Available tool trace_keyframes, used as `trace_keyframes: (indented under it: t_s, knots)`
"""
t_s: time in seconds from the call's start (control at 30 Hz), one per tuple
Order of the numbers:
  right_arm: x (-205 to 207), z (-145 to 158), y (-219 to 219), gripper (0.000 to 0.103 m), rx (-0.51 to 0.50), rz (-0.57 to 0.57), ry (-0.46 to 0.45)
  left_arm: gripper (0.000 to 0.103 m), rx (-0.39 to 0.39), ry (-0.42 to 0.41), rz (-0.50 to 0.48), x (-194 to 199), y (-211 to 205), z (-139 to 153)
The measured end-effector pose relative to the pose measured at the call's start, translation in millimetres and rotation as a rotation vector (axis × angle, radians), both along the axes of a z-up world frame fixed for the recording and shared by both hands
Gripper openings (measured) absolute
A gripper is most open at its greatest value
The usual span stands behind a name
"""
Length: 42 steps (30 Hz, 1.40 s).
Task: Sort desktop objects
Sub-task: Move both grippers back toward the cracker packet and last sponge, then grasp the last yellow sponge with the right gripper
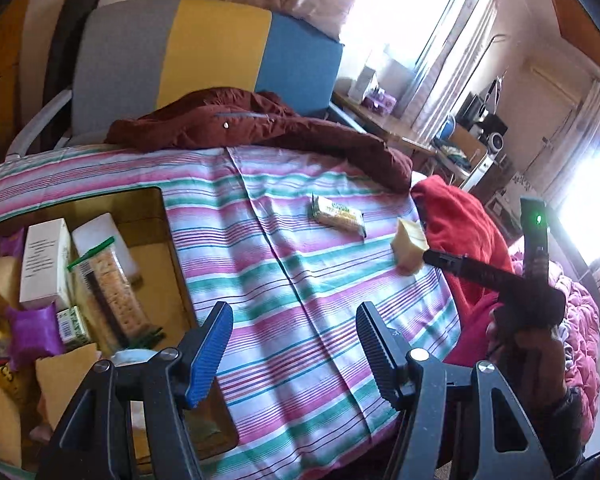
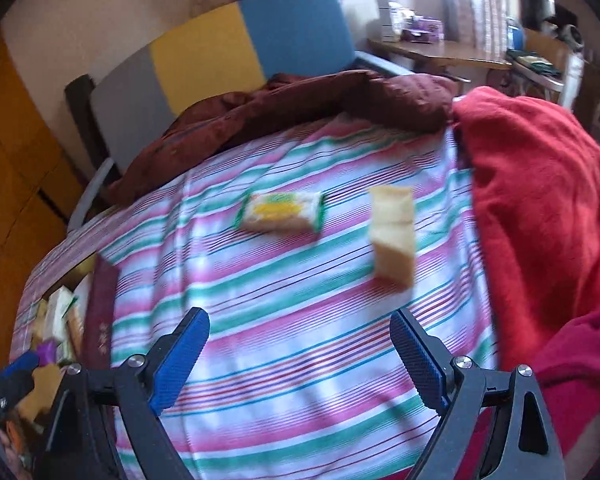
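Observation:
A green-and-yellow snack packet (image 1: 338, 216) (image 2: 282, 212) and a pale yellow block (image 1: 409, 248) (image 2: 392, 240) lie on the striped cloth (image 1: 300, 288). An open box (image 1: 148, 208) at the left holds several items, among them a white carton (image 1: 44, 264), a cracker pack (image 1: 116, 292) and a purple packet (image 1: 32, 332). My left gripper (image 1: 296, 344) is open and empty, beside the box's right edge. My right gripper (image 2: 300, 352) is open and empty, with the block ahead of it. One of its fingers (image 1: 460, 266) shows beside the block in the left wrist view.
A maroon jacket (image 1: 260, 120) lies along the cloth's far edge and a red blanket (image 1: 464, 224) bulges at its right edge. A chair with a grey, yellow and blue back (image 1: 204, 48) stands behind. A cluttered desk (image 1: 380, 120) is at the back right.

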State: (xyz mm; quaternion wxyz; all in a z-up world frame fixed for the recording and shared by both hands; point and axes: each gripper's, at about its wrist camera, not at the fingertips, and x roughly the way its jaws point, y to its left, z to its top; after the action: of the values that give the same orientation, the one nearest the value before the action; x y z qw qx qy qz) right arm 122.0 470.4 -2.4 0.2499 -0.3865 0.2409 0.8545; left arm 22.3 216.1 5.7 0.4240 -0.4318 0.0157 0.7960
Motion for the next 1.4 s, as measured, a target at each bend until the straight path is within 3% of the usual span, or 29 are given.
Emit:
trace_keyframes:
  t_s: [0.33, 0.6, 0.93, 1.07, 1.4]
  knots:
    - [-9, -2, 60, 0.092, -0.013, -0.127, 0.005, 0.064, -0.097, 0.032, -0.047, 1, 45, -2]
    - [-32, -21, 91, 0.092, 0.004, -0.179, -0.014, 0.064, -0.149, 0.031, -0.062, -6, 70, 0]
    - [-23, -31, 108, 0.092, -0.076, -0.250, 0.015, 0.063, -0.189, 0.095, -0.104, -8, 103, 10]
    - [-21, -35, 112, 0.092, -0.121, -0.253, 0.028, 0.062, -0.245, 0.160, -0.132, -6, 120, 14]
    - [-37, -47, 107, 0.092, -0.120, -0.203, -0.075, 0.062, -0.350, 0.239, -0.231, -11, 168, 18]
